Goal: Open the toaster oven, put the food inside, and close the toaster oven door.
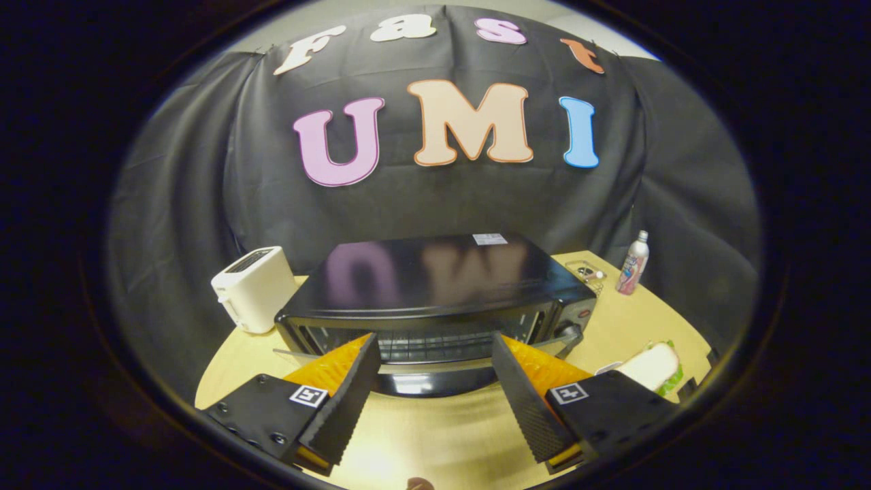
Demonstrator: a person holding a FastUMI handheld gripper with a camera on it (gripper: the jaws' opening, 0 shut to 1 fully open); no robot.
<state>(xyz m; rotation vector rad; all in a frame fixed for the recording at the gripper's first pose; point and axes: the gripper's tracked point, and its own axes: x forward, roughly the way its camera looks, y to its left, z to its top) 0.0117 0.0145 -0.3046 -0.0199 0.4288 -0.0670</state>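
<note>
A black toaster oven (435, 279) stands on the round wooden table (626, 320), just ahead of my fingers. Its glass door (435, 382) is swung down toward me, and the wire rack inside (415, 348) shows through the opening. My gripper (434, 344) is open, its fingers spread wide above the lowered door, one to each side, with nothing between them. The food, a sandwich with white bread and green lettuce (654, 367), lies on a plate to the right of my right finger.
Left of the oven stands a white pop-up toaster (255, 289). A small clear container (588, 272) and a white and pink bottle (633, 262) sit behind the oven's right side. Black cloth walls close off the back.
</note>
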